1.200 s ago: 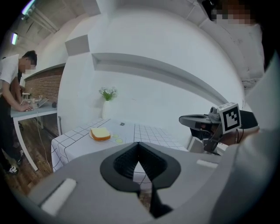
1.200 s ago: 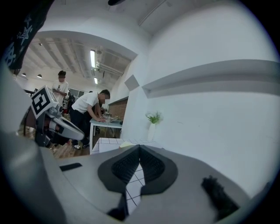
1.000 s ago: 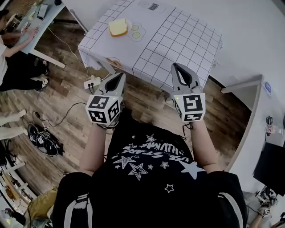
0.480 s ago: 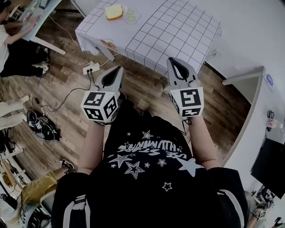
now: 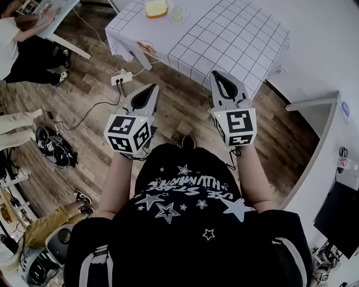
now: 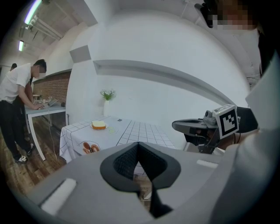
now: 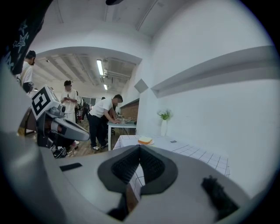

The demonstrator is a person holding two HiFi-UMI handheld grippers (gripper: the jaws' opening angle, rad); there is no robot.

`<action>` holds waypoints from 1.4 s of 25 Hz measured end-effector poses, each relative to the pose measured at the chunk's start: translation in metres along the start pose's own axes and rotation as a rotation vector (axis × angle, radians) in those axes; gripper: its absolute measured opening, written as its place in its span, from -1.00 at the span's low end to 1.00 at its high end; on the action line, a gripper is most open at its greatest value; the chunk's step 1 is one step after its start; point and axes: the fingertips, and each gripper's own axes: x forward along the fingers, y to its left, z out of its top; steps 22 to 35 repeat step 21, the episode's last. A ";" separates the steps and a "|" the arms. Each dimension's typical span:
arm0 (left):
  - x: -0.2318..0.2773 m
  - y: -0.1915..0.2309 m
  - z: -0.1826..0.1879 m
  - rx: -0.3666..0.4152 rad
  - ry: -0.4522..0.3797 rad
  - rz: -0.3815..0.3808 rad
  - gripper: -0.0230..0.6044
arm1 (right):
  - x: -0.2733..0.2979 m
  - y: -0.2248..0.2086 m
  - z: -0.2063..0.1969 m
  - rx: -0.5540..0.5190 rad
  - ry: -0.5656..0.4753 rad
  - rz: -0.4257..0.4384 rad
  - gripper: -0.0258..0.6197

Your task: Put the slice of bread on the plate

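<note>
- Far left: a person (image 5: 14,42) leaning at another table, well apart from me.
- Floor (image 5: 84,112): wood planks, with a white power strip (image 5: 122,77) and its cables.
- My left gripper (image 5: 151,88): jaws closed together with nothing between them, held over the floor short of the surface.
- Slice of bread (image 5: 156,8): at the far left corner of the surface (image 5: 230,39), which wears a white grid-lined cloth. Two pale green rounds (image 5: 178,18) lie just beside it.
- My right gripper (image 5: 216,74): jaws pressed together, empty, near the surface's near edge.
</note>
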 end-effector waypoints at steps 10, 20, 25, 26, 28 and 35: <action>-0.017 -0.018 0.011 -0.004 -0.057 -0.071 -0.90 | -0.017 0.019 0.007 -0.016 0.020 -0.033 -0.88; -0.128 -0.027 -0.019 -0.019 -0.105 -0.106 -0.90 | -0.071 0.119 0.027 -0.043 0.004 -0.046 -0.88; -0.147 -0.026 -0.026 -0.018 -0.112 -0.109 -0.90 | -0.079 0.137 0.027 -0.046 0.000 -0.048 -0.88; -0.147 -0.026 -0.026 -0.018 -0.112 -0.109 -0.90 | -0.079 0.137 0.027 -0.046 0.000 -0.048 -0.88; -0.147 -0.026 -0.026 -0.018 -0.112 -0.109 -0.90 | -0.079 0.137 0.027 -0.046 0.000 -0.048 -0.88; -0.147 -0.026 -0.026 -0.018 -0.112 -0.109 -0.90 | -0.079 0.137 0.027 -0.046 0.000 -0.048 -0.88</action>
